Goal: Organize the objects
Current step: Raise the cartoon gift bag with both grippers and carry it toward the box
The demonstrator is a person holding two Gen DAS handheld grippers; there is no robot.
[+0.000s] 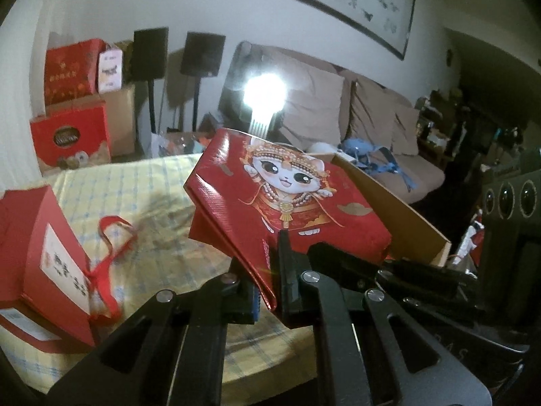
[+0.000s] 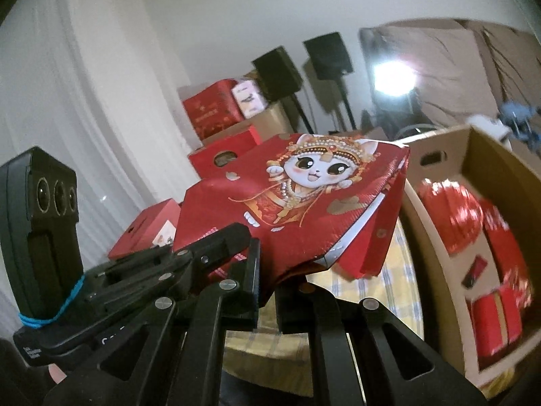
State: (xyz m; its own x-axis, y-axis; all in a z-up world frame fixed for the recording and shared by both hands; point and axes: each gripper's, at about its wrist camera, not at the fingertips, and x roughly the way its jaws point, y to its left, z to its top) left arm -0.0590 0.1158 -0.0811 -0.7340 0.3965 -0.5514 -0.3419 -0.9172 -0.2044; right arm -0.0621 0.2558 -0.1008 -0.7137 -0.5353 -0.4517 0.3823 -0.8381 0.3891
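Note:
A flattened red paper gift bag (image 1: pixel 290 186) printed with a cartoon cat in a gold headdress hangs tilted above the table. My left gripper (image 1: pixel 270 280) is shut on its near edge, and the paper is pinched between the pads. From the other side, my right gripper (image 2: pixel 268 284) is shut on the same bag (image 2: pixel 304 203) at its near lower corner. The two grippers sit close side by side. The right gripper's camera housing (image 1: pixel 510 199) shows at the right of the left wrist view, and the left one's camera housing (image 2: pixel 50 196) at the left of the right wrist view.
An open cardboard box (image 2: pixel 439 155) to the right holds red round and boxed items. A second red bag with ribbon handles (image 1: pixel 44 253) lies left on the yellow checked tablecloth (image 1: pixel 135 186). Red gift boxes (image 1: pixel 71 135), two speakers on stands and a sofa (image 1: pixel 372 118) stand behind.

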